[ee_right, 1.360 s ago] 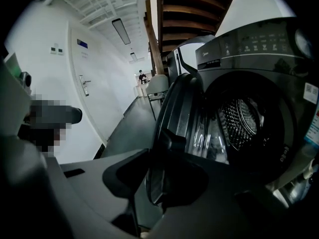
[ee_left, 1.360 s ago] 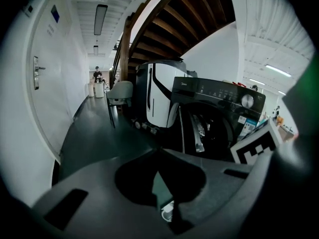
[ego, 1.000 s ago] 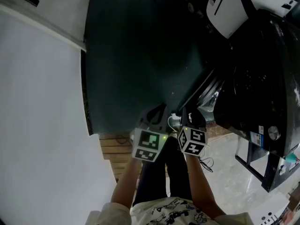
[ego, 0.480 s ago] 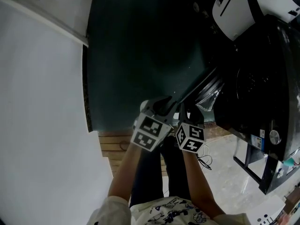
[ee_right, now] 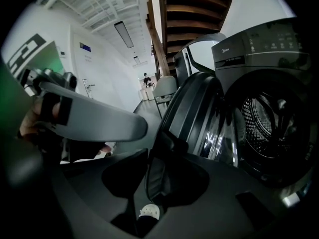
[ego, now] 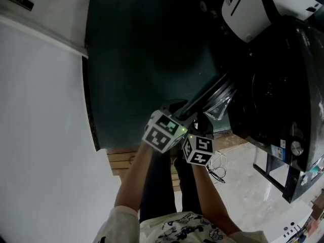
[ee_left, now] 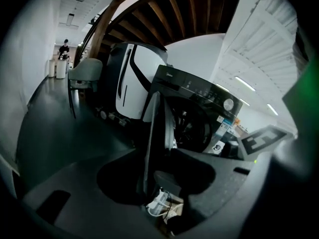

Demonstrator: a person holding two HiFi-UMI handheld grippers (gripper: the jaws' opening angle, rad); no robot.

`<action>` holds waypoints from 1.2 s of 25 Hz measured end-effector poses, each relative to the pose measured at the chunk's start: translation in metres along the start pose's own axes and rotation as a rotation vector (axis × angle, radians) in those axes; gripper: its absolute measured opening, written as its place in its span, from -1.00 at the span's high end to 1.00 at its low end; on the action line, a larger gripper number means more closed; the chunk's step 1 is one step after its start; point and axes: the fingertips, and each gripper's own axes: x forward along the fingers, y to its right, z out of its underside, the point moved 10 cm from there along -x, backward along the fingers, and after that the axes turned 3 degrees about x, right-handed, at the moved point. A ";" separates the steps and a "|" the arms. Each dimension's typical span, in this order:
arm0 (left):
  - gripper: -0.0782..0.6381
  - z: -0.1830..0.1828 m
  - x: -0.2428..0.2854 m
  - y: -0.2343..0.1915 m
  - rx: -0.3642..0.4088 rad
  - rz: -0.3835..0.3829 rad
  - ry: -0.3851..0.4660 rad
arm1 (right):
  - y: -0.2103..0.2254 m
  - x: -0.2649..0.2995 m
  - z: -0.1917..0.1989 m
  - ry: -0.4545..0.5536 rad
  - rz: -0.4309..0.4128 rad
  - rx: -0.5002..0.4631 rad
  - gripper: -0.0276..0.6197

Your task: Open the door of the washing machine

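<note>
White cable (ego: 218, 171) on pale glossy floor (ego: 245, 186)

A large indoor hall — washing machine (ee_left: 199, 103) beneath wooden stairs (ee_left: 184, 9); long corridor (ee_left: 45, 91).

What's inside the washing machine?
Through the open door the washing machine shows its metal drum with little holes. No clothes show, but the drum's bottom is hidden behind the right gripper.

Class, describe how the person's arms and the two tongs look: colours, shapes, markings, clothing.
The left tongs and right tongs each have two dark grey jaws with rounded cut-outs. The left cube and right cube bear black-and-white square markers; a green light glows on the left one. The arms are bare below short sleeves of a pale printed shirt.
</note>
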 end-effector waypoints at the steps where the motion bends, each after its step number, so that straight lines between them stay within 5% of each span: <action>1: 0.32 -0.001 0.003 -0.004 0.019 0.027 -0.018 | -0.003 0.003 -0.001 0.002 0.000 -0.002 0.54; 15: 0.39 -0.012 0.020 -0.074 0.106 0.238 -0.093 | -0.034 0.045 -0.019 0.031 -0.008 0.012 0.54; 19: 0.55 -0.014 0.022 -0.091 0.108 0.252 -0.092 | -0.041 0.057 -0.026 0.028 -0.023 0.002 0.54; 30: 0.57 -0.025 0.017 -0.134 0.140 0.280 -0.092 | -0.052 0.088 -0.043 -0.009 -0.130 -0.012 0.54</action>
